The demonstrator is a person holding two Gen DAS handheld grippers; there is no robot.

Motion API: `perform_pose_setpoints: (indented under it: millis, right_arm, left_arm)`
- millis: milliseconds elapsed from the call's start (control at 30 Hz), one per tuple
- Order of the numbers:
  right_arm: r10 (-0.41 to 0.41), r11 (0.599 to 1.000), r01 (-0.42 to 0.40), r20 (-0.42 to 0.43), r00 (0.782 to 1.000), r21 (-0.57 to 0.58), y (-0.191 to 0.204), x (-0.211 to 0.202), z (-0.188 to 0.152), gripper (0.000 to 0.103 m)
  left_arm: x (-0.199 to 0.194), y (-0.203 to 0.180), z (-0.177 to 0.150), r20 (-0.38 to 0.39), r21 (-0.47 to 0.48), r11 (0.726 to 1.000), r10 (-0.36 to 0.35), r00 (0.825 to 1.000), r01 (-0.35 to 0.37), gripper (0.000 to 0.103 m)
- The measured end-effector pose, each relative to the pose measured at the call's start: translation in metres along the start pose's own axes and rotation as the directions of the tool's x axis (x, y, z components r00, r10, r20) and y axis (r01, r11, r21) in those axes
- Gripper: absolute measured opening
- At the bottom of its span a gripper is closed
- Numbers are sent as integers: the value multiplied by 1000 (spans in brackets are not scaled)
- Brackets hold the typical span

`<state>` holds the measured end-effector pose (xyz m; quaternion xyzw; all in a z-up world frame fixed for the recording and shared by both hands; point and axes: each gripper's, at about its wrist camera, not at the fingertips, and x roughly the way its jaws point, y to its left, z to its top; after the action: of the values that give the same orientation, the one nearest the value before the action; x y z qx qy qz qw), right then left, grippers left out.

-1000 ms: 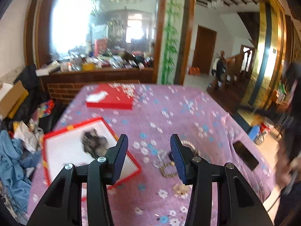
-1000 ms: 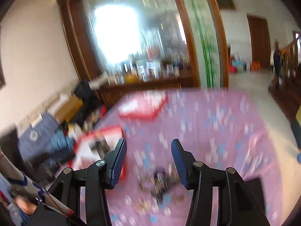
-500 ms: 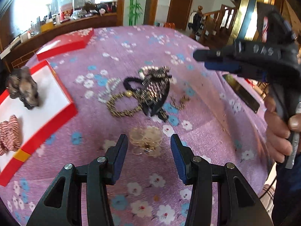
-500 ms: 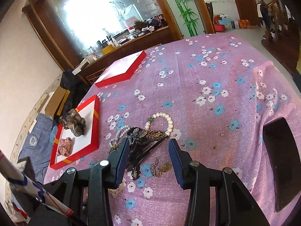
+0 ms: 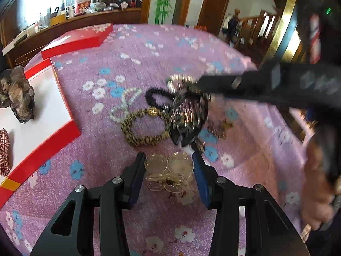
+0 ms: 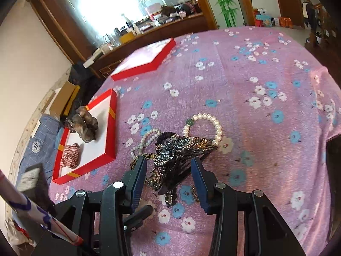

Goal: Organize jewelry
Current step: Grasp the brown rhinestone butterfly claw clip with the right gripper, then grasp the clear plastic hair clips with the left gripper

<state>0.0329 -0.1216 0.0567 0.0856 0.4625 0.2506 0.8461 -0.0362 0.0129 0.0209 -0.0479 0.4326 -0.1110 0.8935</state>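
A heap of jewelry lies on the purple flowered cloth (image 6: 266, 74). My left gripper (image 5: 169, 166) is open, its fingers on either side of a clear gold hair clip (image 5: 169, 167) on the cloth. My right gripper (image 6: 169, 171) is open and straddles a rhinestone butterfly hair clip (image 6: 181, 147). Around it lie a large pearl bracelet (image 6: 213, 123), a small pearl bracelet (image 5: 123, 104), a gold-and-black bracelet (image 5: 140, 136) and a black hair tie (image 5: 157, 97). The right gripper shows blurred in the left wrist view (image 5: 204, 85).
An open red tray (image 6: 110, 128) with a white floor lies at the left and holds a brown scrunchie (image 6: 84, 125) and a red checked scrunchie (image 6: 70, 155). A red lid (image 6: 149, 59) lies farther back. A dark phone (image 6: 334, 160) lies at the right table edge.
Both grippers have come down and forward to the jewelry heap. The left now brackets the clear gold clip. The right now brackets the butterfly clip.
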Motion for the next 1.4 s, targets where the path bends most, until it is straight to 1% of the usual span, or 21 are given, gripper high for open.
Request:
perform_pose_setpoints:
  millis: [100,233,267,300,333,367,400,467,600,667,800,1067,1267,1333,1400]
  right_arm:
    - [-16,1000,16,-21,1000,-9,3,13,2,47]
    - [-39,999,37,-46,998,-32,7,32,3,46]
    - [-48,998,46,-48,998,-42,8,35,3,41]
    - [-55,997,53,-43,998,-47,8,37,3,32]
    - [-63,996,61,-30,998,-57,8,38,3,28]
    - [-57,996,56,-16,998,-69,8,37,3,28]
    - [-49,996,49,-2,999,-73,7,36,2,24]
    - [-17,997,21,60,998,-78,5,27,1,16]
    - [44,996,-32,154,987,-82,-1,7,5,16]
    - [56,996,-43,180,982,-74,-4,1,6,16]
    - [95,995,-87,177,980,-48,-8,0,8,16]
    - [124,989,-103,225,966,-102,5,-12,5,16]
    - [126,987,-98,233,964,-130,10,-14,2,16]
    - [121,987,-93,230,966,-131,10,-13,1,16]
    - [121,987,-93,228,966,-129,9,-13,1,16]
  left_arm:
    - [-15,16,3,107,-49,998,-29,994,35,43]
    - [-22,39,7,178,-141,987,-53,983,79,43]
    - [-23,42,7,184,-156,985,-50,982,79,43]
    - [-23,46,7,191,-172,982,-47,980,80,43]
    - [-24,48,8,197,-182,980,-44,979,81,43]
    - [-25,47,8,200,-184,980,-41,979,79,43]
    - [-26,48,9,203,-185,980,-40,978,79,43]
    - [-28,47,9,209,-179,981,-41,977,79,43]
    - [-31,43,8,218,-172,982,-36,975,74,43]
    - [-32,43,7,222,-173,982,-33,974,73,43]
    - [-32,41,8,230,-170,983,-25,973,66,43]
    - [-36,44,7,251,-183,982,15,968,33,43]
    - [-41,39,7,262,-182,983,87,961,-39,43]
    - [-41,37,6,252,-180,981,119,960,-75,43]
    - [-41,37,6,244,-183,978,140,960,-96,43]
